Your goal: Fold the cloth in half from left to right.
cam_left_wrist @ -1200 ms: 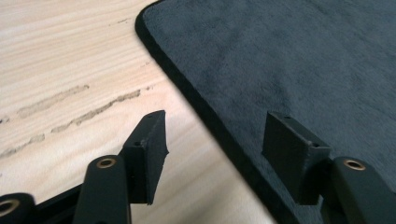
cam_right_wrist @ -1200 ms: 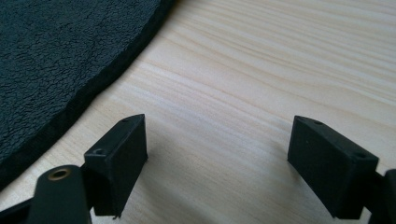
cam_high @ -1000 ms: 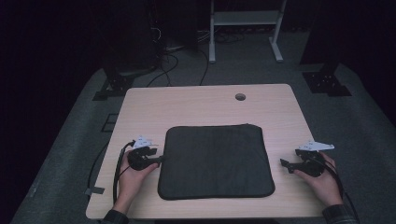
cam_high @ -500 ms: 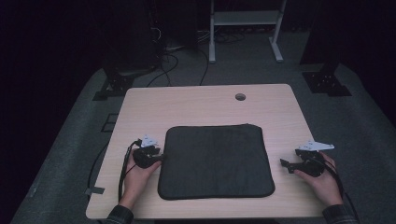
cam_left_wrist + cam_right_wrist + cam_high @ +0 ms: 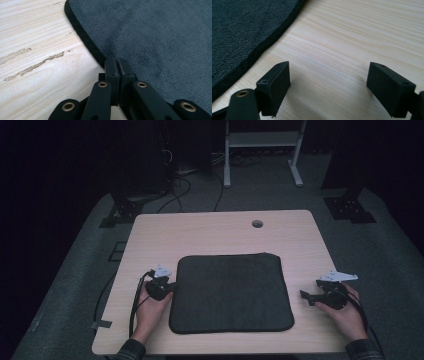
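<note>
Dark mat (image 5: 231,292) lying on pale wood tabletop (image 5: 210,232); room dim.
Left gripper (image 5: 117,67) sitting clenched at mat edge; right gripper (image 5: 328,81) resting released.

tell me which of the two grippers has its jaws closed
The left gripper: its two black jaws are pressed together at the edge of the dark mat. The right gripper has its jaws spread wide over bare table.

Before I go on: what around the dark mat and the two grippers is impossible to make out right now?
- Under the mat: hidden in all views by the mat itself.
- Left gripper, left gripper view: jaws closed at the mat's edge; whether fabric is pinched is hidden by the jaws.
- Near table edge, high view: cut by the frame and forearms.
</note>
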A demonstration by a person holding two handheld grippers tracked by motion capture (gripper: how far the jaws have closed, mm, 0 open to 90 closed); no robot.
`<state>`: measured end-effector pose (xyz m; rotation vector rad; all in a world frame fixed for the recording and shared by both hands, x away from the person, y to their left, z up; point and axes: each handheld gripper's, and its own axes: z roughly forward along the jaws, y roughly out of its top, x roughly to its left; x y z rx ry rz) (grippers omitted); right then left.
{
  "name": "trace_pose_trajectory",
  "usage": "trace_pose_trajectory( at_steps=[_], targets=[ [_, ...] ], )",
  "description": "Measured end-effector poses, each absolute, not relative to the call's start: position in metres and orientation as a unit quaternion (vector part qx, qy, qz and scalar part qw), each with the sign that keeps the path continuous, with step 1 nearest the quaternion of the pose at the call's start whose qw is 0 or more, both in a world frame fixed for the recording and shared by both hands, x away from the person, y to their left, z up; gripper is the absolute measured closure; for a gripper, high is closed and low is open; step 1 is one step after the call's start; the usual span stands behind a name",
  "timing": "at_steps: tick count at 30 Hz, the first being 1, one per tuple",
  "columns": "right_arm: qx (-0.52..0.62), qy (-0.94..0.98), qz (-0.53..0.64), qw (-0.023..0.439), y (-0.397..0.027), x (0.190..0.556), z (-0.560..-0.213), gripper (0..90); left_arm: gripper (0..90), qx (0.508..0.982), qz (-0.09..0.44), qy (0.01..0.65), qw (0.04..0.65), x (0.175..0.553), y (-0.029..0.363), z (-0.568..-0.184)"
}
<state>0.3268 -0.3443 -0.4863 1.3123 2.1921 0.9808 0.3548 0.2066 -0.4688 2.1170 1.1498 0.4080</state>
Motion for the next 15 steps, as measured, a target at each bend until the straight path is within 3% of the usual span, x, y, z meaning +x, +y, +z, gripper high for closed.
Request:
trace_pose_trajectory(
  at_steps=[15],
  targets=[
    [0.464, 0.788, 0.353, 0.198, -0.345, 0.327, -0.486, 17.5, 87.8, 0.783, 0.158, 0.475, 0.37, 0.356, 0.247, -0.455]
  ],
)
